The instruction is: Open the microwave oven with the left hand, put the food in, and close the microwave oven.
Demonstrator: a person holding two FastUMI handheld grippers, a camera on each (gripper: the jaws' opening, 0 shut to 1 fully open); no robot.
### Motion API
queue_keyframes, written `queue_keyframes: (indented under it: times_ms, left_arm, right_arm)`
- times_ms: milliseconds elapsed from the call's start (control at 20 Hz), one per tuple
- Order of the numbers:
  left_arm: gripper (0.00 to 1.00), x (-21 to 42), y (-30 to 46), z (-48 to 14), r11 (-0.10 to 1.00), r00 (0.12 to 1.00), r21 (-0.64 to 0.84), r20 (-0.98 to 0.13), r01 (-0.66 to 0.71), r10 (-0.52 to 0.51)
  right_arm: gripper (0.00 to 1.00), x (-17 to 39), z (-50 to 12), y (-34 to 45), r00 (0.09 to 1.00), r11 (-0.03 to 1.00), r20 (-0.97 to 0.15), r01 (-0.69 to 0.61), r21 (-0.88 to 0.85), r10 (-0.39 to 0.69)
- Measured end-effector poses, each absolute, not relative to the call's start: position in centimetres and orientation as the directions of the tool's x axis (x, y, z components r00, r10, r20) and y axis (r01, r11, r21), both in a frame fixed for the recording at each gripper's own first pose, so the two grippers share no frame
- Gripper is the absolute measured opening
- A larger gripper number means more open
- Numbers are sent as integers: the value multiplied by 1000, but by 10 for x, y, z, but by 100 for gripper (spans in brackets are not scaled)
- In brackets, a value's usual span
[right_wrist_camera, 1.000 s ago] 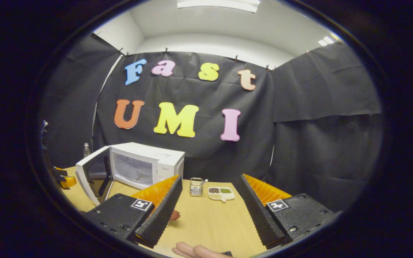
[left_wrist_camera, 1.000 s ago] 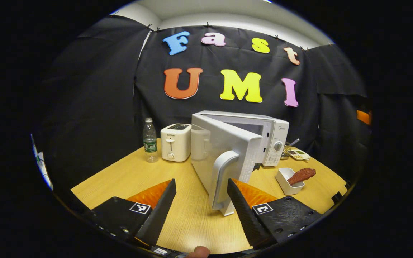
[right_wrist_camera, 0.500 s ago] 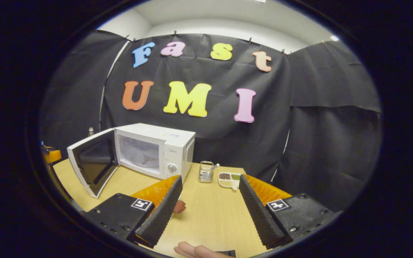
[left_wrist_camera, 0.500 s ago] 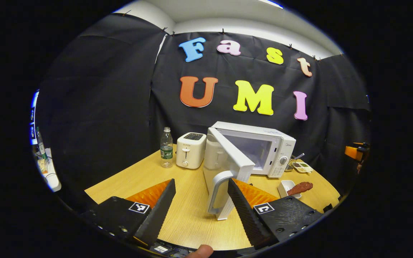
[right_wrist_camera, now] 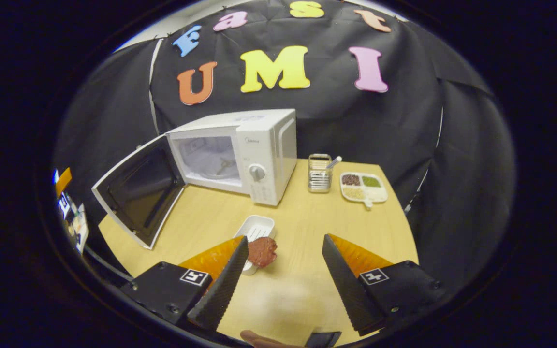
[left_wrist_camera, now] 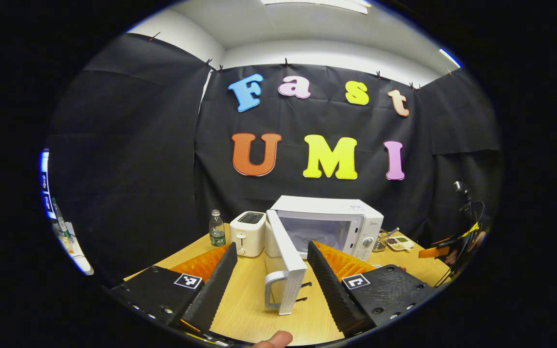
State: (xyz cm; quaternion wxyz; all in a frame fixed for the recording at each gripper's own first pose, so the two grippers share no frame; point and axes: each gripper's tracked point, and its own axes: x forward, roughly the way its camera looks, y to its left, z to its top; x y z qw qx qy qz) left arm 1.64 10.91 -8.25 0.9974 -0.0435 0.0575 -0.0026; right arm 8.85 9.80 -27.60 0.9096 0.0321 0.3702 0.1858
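Door open, food waiting in its dish on the table.

From left to right: my left gripper (left_wrist_camera: 270, 270) is spread wide, the door handle (left_wrist_camera: 274, 290) between its fingers but not touched. The microwave (right_wrist_camera: 240, 150) stands open. The food (right_wrist_camera: 262, 251), a reddish-brown piece, lies over the white dish (right_wrist_camera: 255, 228) just before my right gripper (right_wrist_camera: 281, 268), also spread and empty. It looks light and soft, maybe greasy; I would pinch it gently across the middle.
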Motion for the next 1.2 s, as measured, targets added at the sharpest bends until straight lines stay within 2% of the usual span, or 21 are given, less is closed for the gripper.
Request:
queue_keyframes:
  times_ms: [50,100,250,300,350,400,450,500,550,600,650,800,850,1000,1050,1100,1200]
  left_arm:
    - [89,17,105,-76,996,994,-92,-106,1,-11]
    - [89,17,104,-72,995,995,-98,-97,3,-13]
    - [89,15,95,-62,994,996,-107,-80,22,-30]
    - [89,14,93,-60,995,997,-102,-76,23,-30]
    - [89,14,94,-60,995,997,-94,-73,18,-25]
    - [89,15,95,-60,996,997,-84,-72,14,-20]
    - [89,16,96,-59,997,998,-75,-67,7,-12]
    - [89,17,98,-59,998,998,-67,-63,-3,-1]
    - [89,17,99,-61,998,998,-59,-62,-11,7]
    - [89,17,100,-61,998,998,-55,-60,-13,10]
    - [89,17,99,-62,999,998,-53,-61,-14,11]
    - [89,17,99,-67,999,997,-46,-77,-11,7]
    - [89,16,100,-68,999,997,-43,-80,-11,8]
    - [89,17,97,-72,999,997,-39,-83,-4,1]
    - [89,17,96,-73,999,996,-40,-86,0,-3]
    - [89,16,96,-73,999,996,-40,-87,1,-5]
    - [89,13,99,-73,999,996,-38,-86,1,-4]
  right_arm:
    - [90,90,-284,100,628,920,-675,-311,239,388]
    - [96,92,-290,104,608,909,-677,-311,278,415]
    - [88,99,-313,108,551,884,-692,-282,372,466]
    - [85,101,-322,111,528,875,-698,-274,400,484]
    - [72,102,-330,115,505,864,-703,-264,428,502]
    - [70,102,-338,120,483,853,-705,-254,456,520]
    - [68,103,-343,126,461,836,-699,-245,491,546]
    - [75,100,-348,129,436,821,-699,-229,523,567]
    - [60,101,-354,132,419,809,-697,-208,551,582]
    - [69,100,-358,136,407,797,-692,-191,574,596]
    - [55,101,-362,140,395,782,-685,-174,598,612]
    - [30,101,-364,155,347,724,-653,-130,677,673]
    - [18,100,-362,156,339,724,-654,-138,676,676]
    - [15,101,-360,152,352,757,-678,-180,628,645]
    - [5,102,-359,151,356,764,-682,-187,618,639]
    - [14,101,-357,150,363,768,-682,-194,611,635]
    - [13,99,-355,148,385,779,-682,-210,591,622]
